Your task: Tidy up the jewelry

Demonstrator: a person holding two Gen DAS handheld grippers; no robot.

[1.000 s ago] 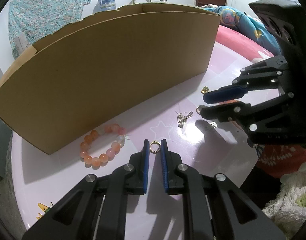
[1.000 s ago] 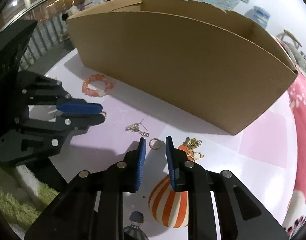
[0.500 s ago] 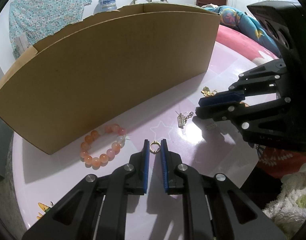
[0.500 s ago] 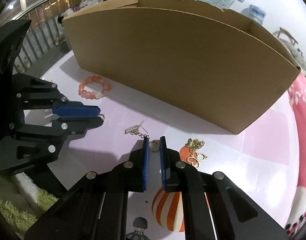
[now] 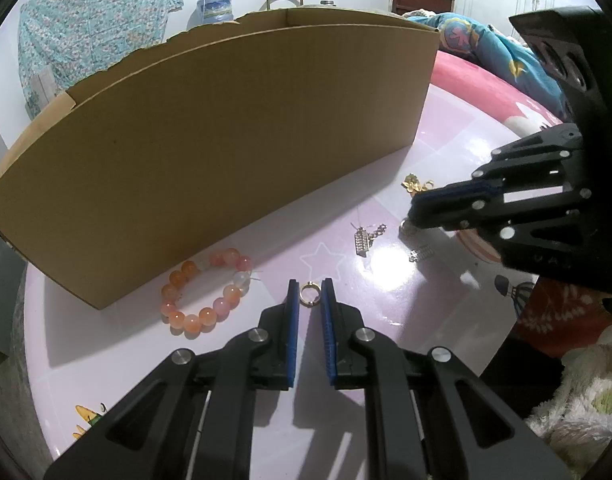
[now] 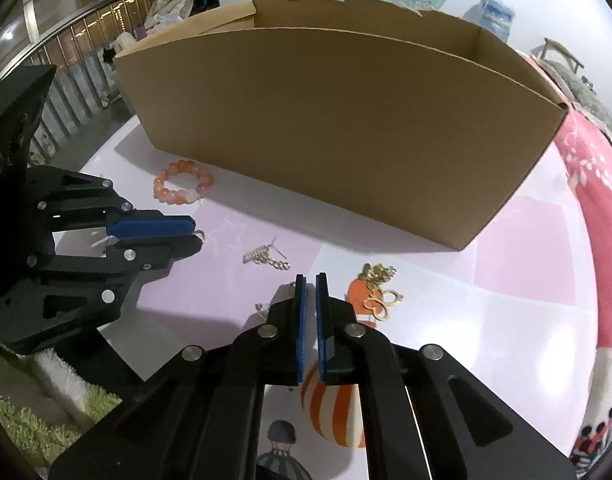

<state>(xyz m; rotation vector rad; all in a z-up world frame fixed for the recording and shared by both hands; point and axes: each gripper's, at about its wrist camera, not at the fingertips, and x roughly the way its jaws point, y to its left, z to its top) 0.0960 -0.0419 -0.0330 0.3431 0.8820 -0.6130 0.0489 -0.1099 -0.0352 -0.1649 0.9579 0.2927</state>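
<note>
with the left gripper (image 5: 310, 298) pinching a small gold ring (image 5: 308, 293) and the right gripper (image 6: 308, 280) just clenched, apparently on a second ring hidden between its pads, the pickup looks done; next, lift both into the cardboard box (image 6: 338, 128)

- A small gold ring (image 5: 309, 293) is held upright between the blue pads of the left gripper (image 5: 309, 294), at their tips.
- A bracelet of orange and pink beads (image 5: 206, 290) is seen lying on the pink table (image 5: 386, 320), just left of the ring and close to the cardboard box (image 5: 209, 152).
- A silver earring (image 5: 364, 236) is seen farther back on the table.
- The right gripper (image 5: 412, 210) is seen at the right, nearly closed, with its tips just beside a gold pendant (image 5: 414, 184).
</note>
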